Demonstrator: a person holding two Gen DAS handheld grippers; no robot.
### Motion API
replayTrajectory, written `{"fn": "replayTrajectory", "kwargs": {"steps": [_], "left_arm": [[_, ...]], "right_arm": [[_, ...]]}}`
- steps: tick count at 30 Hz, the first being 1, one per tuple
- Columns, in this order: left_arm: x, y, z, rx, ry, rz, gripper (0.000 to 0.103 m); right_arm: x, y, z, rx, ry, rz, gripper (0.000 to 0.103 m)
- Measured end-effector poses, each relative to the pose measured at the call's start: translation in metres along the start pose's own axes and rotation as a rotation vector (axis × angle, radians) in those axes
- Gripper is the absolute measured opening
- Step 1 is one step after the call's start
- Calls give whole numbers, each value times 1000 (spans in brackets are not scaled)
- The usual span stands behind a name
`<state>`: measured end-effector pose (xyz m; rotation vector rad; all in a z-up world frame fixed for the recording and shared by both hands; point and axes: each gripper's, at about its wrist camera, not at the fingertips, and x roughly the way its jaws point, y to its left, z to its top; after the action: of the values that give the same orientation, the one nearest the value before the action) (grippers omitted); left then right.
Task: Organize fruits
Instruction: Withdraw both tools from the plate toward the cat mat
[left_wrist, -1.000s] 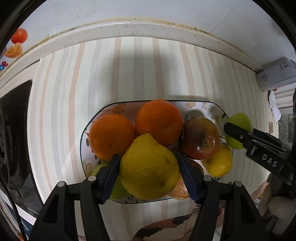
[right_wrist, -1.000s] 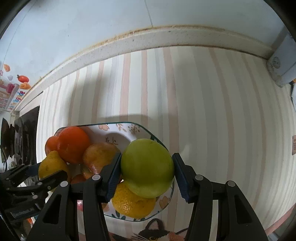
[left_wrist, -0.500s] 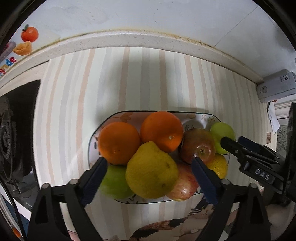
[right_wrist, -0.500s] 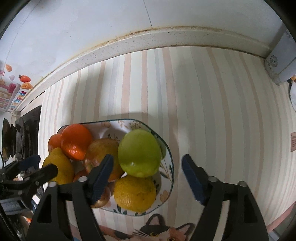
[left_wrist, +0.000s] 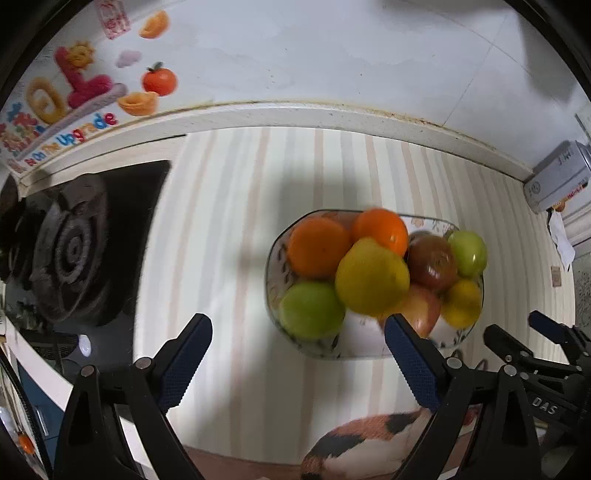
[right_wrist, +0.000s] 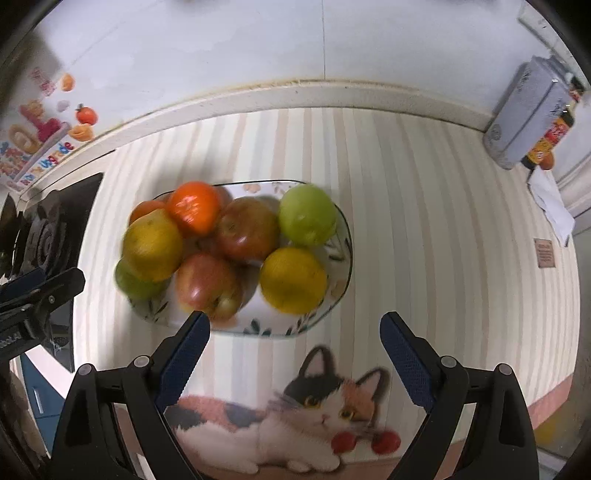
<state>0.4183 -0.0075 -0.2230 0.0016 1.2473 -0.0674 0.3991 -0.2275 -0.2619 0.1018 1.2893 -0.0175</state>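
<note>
A floral plate (right_wrist: 334, 295) (left_wrist: 369, 350) on the striped mat holds a pile of fruit. On top lies a yellow lemon (left_wrist: 371, 281) (right_wrist: 153, 249), with oranges (left_wrist: 317, 246) (right_wrist: 194, 207), red apples (right_wrist: 246, 228) (left_wrist: 432, 261), green apples (right_wrist: 307, 215) (left_wrist: 312, 309) and another yellow fruit (right_wrist: 293, 280) around it. My left gripper (left_wrist: 297, 363) is open and empty, pulled back in front of the plate's left part. My right gripper (right_wrist: 293, 360) is open and empty, just in front of the plate's near rim. Each gripper shows at the edge of the other's view.
A black gas stove burner (left_wrist: 70, 254) lies to the left of the mat. A grey box (right_wrist: 524, 114) and a bottle (right_wrist: 550, 140) stand at the back right against the tiled wall. A cat picture (right_wrist: 314, 417) marks the mat's near edge.
Both grippers released their fruit onto the plate, the left the lemon, the right a green apple, then opened wide and drew back and up from the plate.
</note>
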Motion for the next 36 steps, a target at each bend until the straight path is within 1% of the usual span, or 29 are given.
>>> {"fn": "replayTrajectory", "kwargs": {"steps": [3,9,16,19,22,26,30,36], "left_arm": [[-11,4,-15,6,-29,8,96],[-47,6,-45,15,-91,-3,96],[-100,4,-78,31,-197,-20,96],[-124,3,-93,41,-249,-16,96],[-146,5,-107,42,-288,-32,96],[-171,5,-124,57,-337,-34,96],[-190,6,-140,60,-365,-50,96],[-196,5,-153,52,-370,-49,96]], "right_arm": [[-25,5,-19,12,-36,-3,96],[-74,12,-54,18,-104,-12,96],[-128,19,-88,14,-184,-26,96],[-153,21,-102,16,-227,-28,96],[-179,25,-119,12,-269,-31,96],[-203,29,-139,14,-299,-26,96],[-224,33,-157,21,-327,-13,96],[-233,27,-164,41,-343,36,96]]}}
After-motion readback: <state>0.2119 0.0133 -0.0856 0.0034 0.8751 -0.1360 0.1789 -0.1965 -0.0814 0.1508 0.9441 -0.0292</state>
